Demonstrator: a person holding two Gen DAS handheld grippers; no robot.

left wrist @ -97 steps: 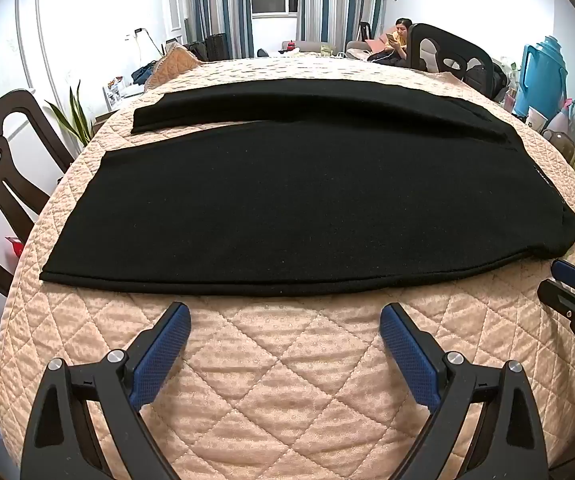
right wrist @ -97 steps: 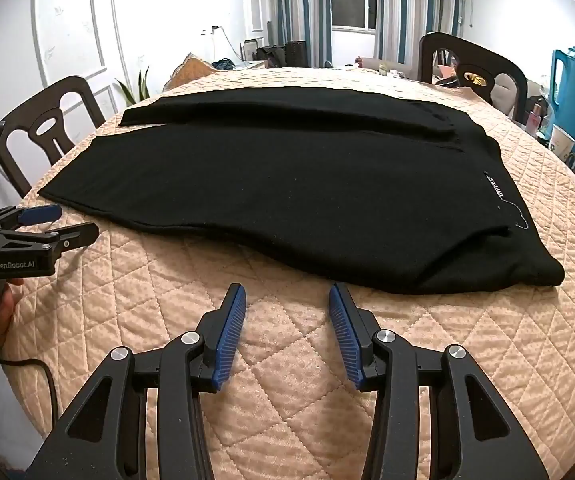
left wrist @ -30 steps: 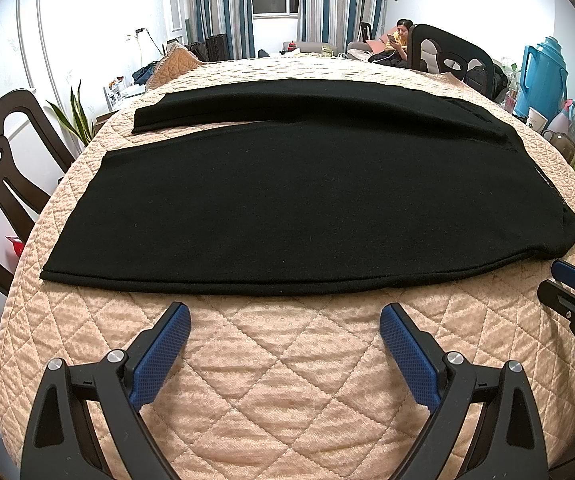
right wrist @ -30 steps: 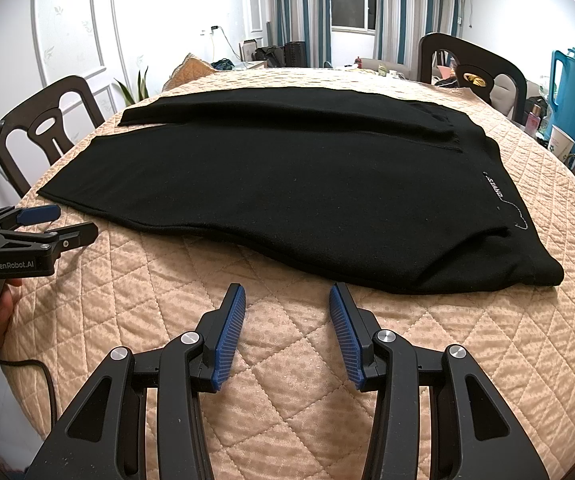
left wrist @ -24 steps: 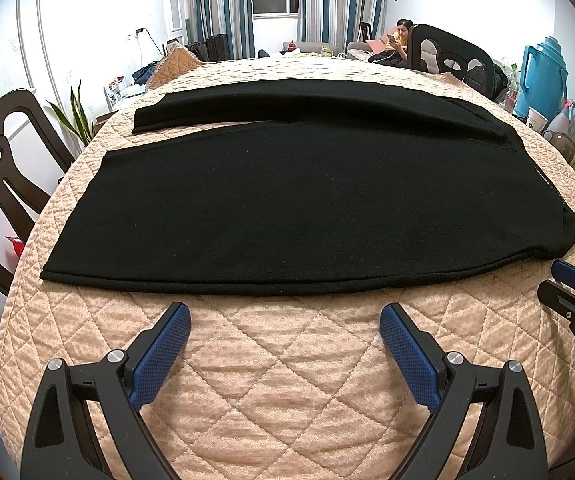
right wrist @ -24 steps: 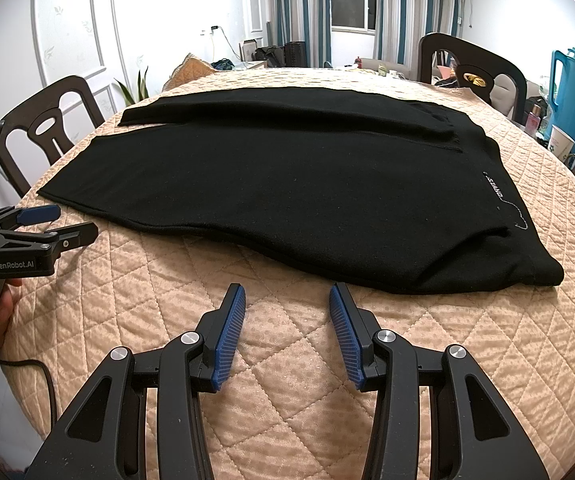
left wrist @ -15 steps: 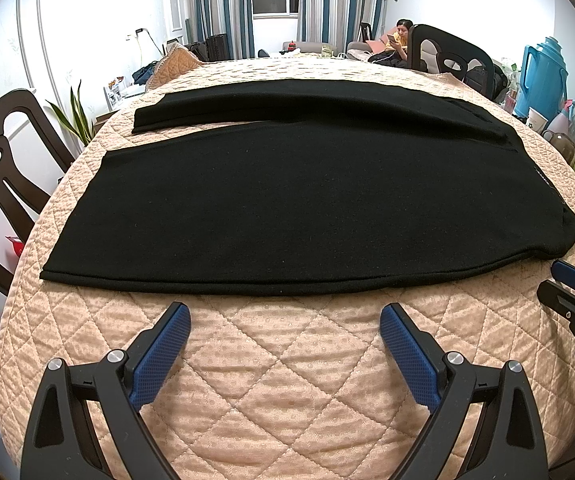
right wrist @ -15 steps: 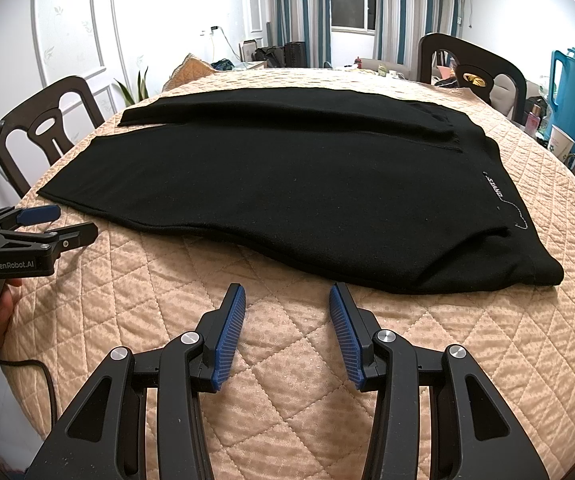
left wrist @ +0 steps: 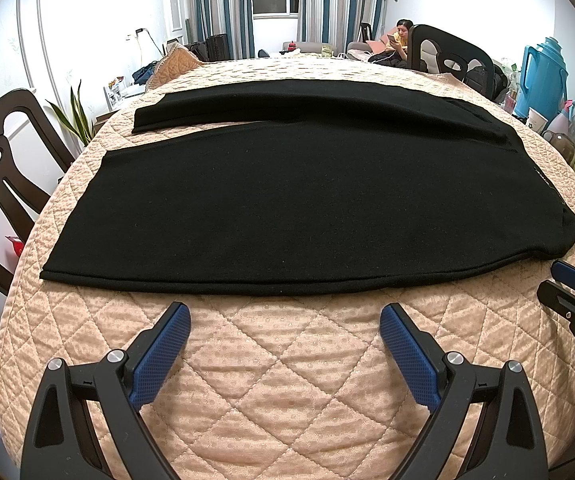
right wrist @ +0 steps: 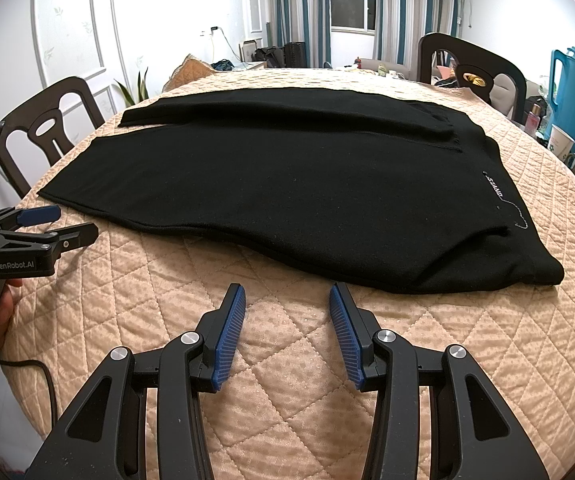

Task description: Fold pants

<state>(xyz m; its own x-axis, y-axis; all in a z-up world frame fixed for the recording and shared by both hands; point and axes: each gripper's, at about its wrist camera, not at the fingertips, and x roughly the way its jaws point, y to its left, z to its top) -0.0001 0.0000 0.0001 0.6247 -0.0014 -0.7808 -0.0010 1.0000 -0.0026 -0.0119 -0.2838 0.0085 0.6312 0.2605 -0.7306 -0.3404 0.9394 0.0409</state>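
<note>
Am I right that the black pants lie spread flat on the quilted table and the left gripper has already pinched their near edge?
Not quite. The black pants do lie flat, but the left gripper is open over the quilted table, short of the edge, as the left wrist view shows.

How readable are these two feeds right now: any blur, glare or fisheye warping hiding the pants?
Left wrist view: sharp, strong fisheye bowing of the table edge, black pants show little fold detail, white wall overexposed. Right wrist view: equally sharp, pants dark but seams and white lettering readable, corners vignetted.
</note>
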